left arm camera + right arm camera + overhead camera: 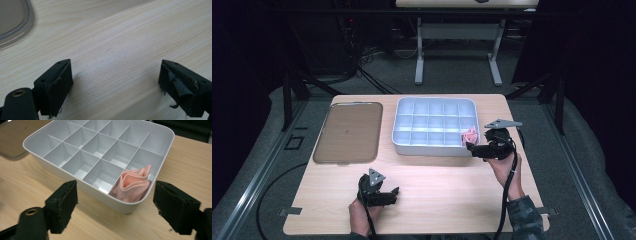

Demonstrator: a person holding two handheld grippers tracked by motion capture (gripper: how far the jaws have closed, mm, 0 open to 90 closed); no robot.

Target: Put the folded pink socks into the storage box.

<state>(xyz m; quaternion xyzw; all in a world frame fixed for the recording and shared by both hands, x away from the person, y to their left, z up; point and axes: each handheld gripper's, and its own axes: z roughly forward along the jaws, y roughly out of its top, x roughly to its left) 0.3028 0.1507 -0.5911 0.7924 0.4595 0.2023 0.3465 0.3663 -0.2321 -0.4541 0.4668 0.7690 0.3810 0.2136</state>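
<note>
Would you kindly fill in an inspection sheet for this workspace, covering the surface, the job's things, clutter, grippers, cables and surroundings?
Surface: light wooden table, bare in front of the person.
Job's things: white divided tray with a folded pink cloth standing in its near right corner compartment; the other compartments look empty.
Clutter: a clear flat lid lying left of the tray, apart from it.
Grippers: left gripper open over bare wood, holding nothing; right gripper open just in front of the cloth's compartment, nothing between its jaws.
Cables: a black cable trails from the right gripper along the forearm.
Surroundings: grey carpet, another table's legs behind, dark curtains at the sides.
</note>
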